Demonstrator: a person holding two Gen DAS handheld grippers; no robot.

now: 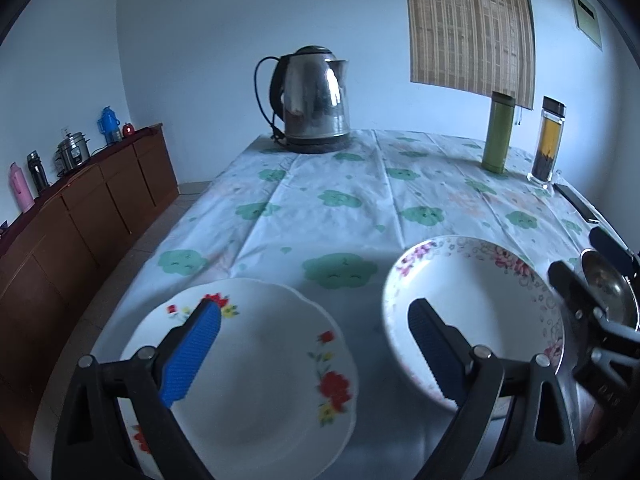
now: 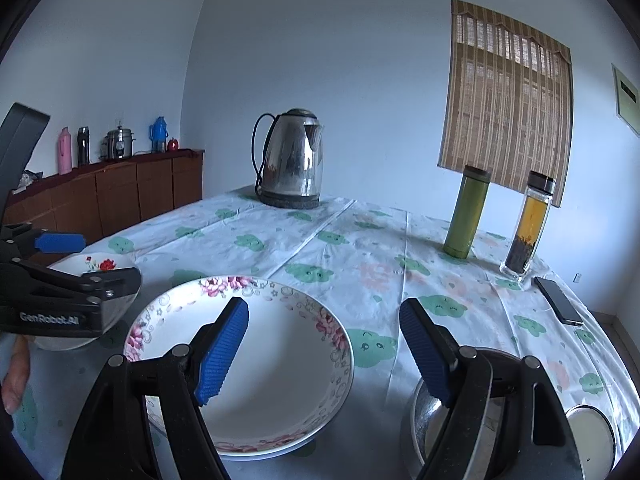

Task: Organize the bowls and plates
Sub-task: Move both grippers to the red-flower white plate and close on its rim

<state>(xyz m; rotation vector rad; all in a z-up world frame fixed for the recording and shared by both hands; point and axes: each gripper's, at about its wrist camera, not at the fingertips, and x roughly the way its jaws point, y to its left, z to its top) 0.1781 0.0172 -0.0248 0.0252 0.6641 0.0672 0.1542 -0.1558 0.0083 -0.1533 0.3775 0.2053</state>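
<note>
A white plate with red flowers [image 1: 256, 368] lies near the table's front left, and its far rim [image 2: 96, 265] also shows in the right wrist view. To its right sits a deep plate with a pink floral rim [image 1: 484, 300] [image 2: 280, 364]. My left gripper [image 1: 314, 308] [image 2: 110, 260] hovers open. One pad is over the red-flower plate, the other over the pink-rimmed plate, and it holds nothing. My right gripper [image 2: 324, 308] [image 1: 588, 264] is open over the pink-rimmed plate's right rim without pressing on it. A steel bowl [image 2: 420, 412] [image 1: 610, 292] lies under its right finger.
A steel kettle [image 2: 292, 160] stands at the table's far edge. A green flask [image 2: 468, 212], a glass tea bottle [image 2: 528, 224] and a phone [image 2: 558, 300] are at the far right. A small round steel piece [image 2: 592, 436] is at the front right. A wooden sideboard [image 1: 80, 208] lines the left wall.
</note>
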